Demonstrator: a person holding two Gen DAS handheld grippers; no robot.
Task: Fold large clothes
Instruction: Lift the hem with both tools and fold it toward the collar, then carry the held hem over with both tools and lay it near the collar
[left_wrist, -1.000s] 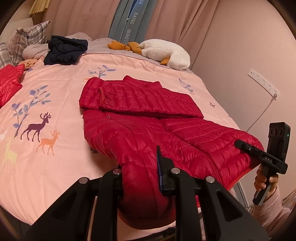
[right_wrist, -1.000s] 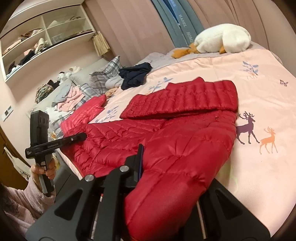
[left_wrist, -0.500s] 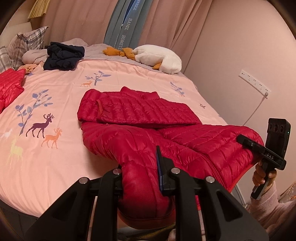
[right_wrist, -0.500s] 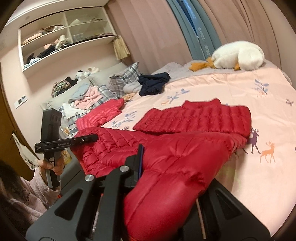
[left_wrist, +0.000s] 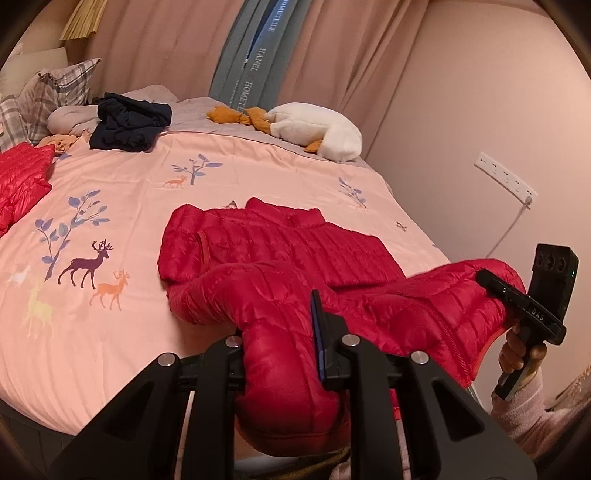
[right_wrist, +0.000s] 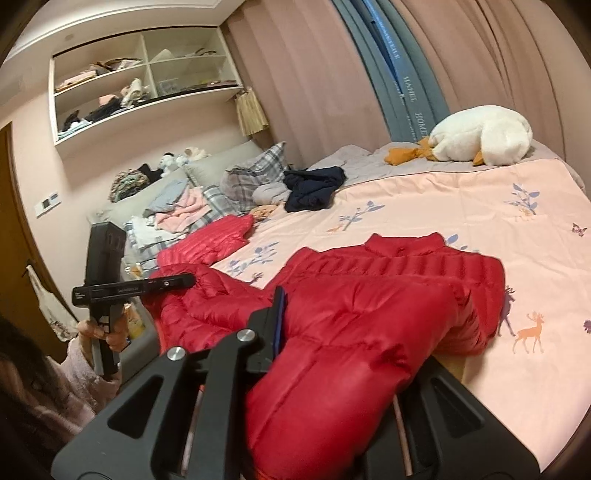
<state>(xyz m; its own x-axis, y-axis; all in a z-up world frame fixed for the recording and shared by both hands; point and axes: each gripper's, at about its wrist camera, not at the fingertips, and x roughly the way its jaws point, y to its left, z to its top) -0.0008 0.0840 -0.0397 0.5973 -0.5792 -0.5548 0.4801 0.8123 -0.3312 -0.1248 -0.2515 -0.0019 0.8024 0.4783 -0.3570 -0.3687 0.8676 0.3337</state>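
A red puffer jacket (left_wrist: 288, 254) lies on the pink bed (left_wrist: 122, 206), sleeves folded across its upper part. My left gripper (left_wrist: 284, 347) is shut on the jacket's bottom hem and holds it lifted off the bed. My right gripper (right_wrist: 332, 354) is shut on the other hem corner of the jacket (right_wrist: 369, 295), also lifted. The right gripper shows at the right in the left wrist view (left_wrist: 495, 284). The left gripper shows at the left in the right wrist view (right_wrist: 184, 280). The lower half of the jacket hangs raised between them.
A second red jacket (left_wrist: 18, 177) lies at the bed's left edge. A dark navy garment (left_wrist: 129, 125), plaid pillows (left_wrist: 55, 92) and a white plush goose (left_wrist: 317, 129) lie at the far end. A wall with a socket strip (left_wrist: 506, 181) stands at the right.
Both grippers have risen and lifted the jacket's bottom hem higher off the bed. The raised lower half now starts to cover the folded upper part.
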